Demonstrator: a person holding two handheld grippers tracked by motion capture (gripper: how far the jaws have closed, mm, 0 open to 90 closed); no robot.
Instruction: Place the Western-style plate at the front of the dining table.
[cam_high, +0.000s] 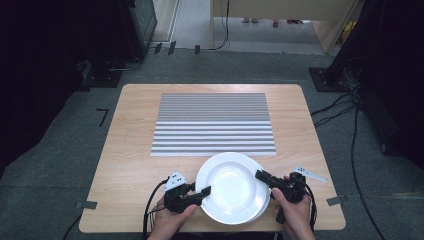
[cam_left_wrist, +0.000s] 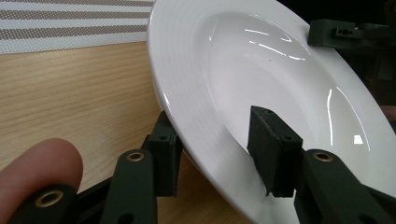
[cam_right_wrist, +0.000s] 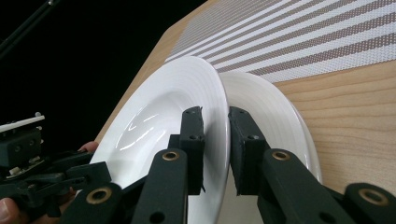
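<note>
A white deep plate (cam_high: 231, 186) is held tilted near the table's front edge, on top of a second white plate (cam_right_wrist: 268, 109) whose rim peeks out at the right (cam_high: 265, 200). My right gripper (cam_high: 260, 175) is shut on the upper plate's right rim; in the right gripper view both pads (cam_right_wrist: 194, 135) pinch that rim (cam_right_wrist: 215, 126). My left gripper (cam_high: 205, 192) straddles the upper plate's left rim. In the left gripper view one jaw sits under the rim and the other hovers over the plate's well (cam_left_wrist: 217, 154), not pressing. A person's hands hold both grippers.
A grey striped placemat (cam_high: 214, 124) lies beyond the plates, in the middle of the wooden table (cam_high: 130, 150). The table's front edge runs just beneath the hands. Cables and dark equipment stands (cam_high: 335, 75) are on the floor around the table.
</note>
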